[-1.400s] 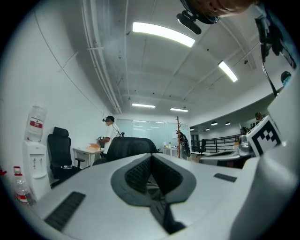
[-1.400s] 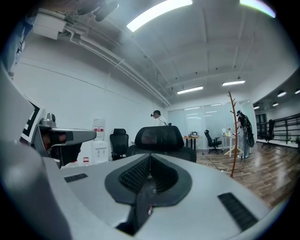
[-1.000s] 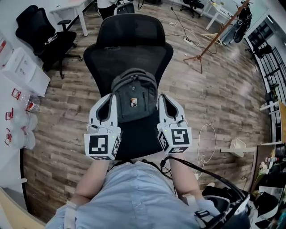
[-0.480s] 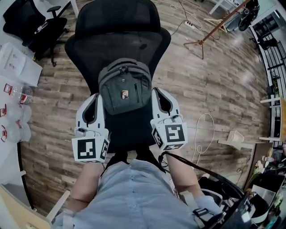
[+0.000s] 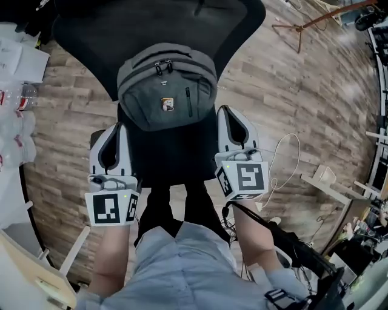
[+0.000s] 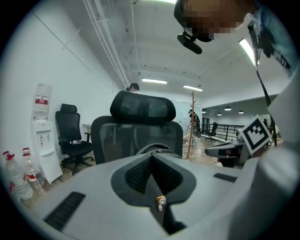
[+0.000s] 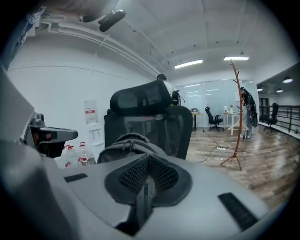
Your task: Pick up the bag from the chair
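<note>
A grey backpack [image 5: 167, 85] stands on the seat of a black mesh office chair [image 5: 170, 157], leaning on its backrest. My left gripper [image 5: 115, 127] is shut, just left of the seat and short of the bag's lower left corner. My right gripper [image 5: 228, 111] is shut too, close beside the bag's lower right edge. In the left gripper view the shut tips [image 6: 152, 154] point at the chair, and the bag's small badge [image 6: 161, 202] shows low between the jaws. In the right gripper view the backpack [image 7: 126, 143] rises just over the tips [image 7: 149, 157].
Water bottles [image 5: 24, 100] and a white box [image 5: 18, 57] lie at the left. A wooden coat stand [image 5: 315, 18] is at the far right, and a white cable [image 5: 285, 151] loops on the wooden floor. A second black chair [image 6: 70, 136] and a water dispenser [image 6: 44, 140] stand left.
The view has closed in on the chair and the bag looks larger. Both grippers, earlier flanking the bag's lower half, now sit nearer the person, by its bottom corners.
</note>
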